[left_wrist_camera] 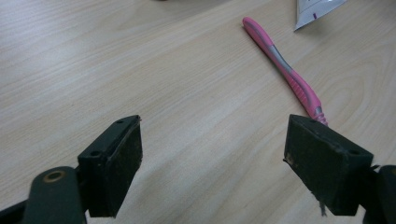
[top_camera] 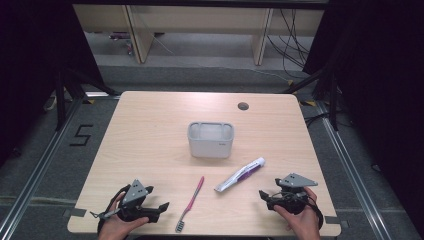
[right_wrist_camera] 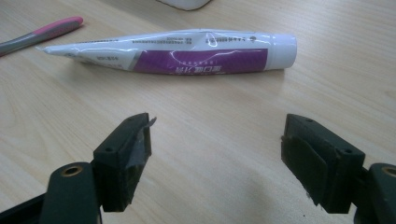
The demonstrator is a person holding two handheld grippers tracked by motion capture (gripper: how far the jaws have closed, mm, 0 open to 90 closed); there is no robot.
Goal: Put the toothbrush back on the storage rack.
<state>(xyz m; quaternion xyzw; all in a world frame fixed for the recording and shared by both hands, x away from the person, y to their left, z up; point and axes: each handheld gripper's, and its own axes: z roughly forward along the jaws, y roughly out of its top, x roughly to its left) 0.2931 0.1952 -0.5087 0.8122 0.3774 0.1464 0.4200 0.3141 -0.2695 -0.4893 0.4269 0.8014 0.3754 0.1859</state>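
A pink and grey toothbrush (top_camera: 190,203) (left_wrist_camera: 285,70) lies on the wooden table near the front edge, bristles toward me. A white and purple toothpaste tube (top_camera: 240,174) (right_wrist_camera: 182,51) lies to its right, cap pointing away. Behind both stands a grey-white plastic cup-like container (top_camera: 211,139). My left gripper (top_camera: 162,209) (left_wrist_camera: 212,158) rests low at the front left, open, with bare table between its jaws and the toothbrush just off its right jaw. My right gripper (top_camera: 265,196) (right_wrist_camera: 217,154) sits at the front right, open and holding nothing, facing the tube a short way ahead.
The table (top_camera: 150,130) has a round cable hole (top_camera: 243,106) at the back right. Dark curtains, a metal frame and floor cables surround it. A "5" mark (top_camera: 80,135) is taped on the floor to the left.
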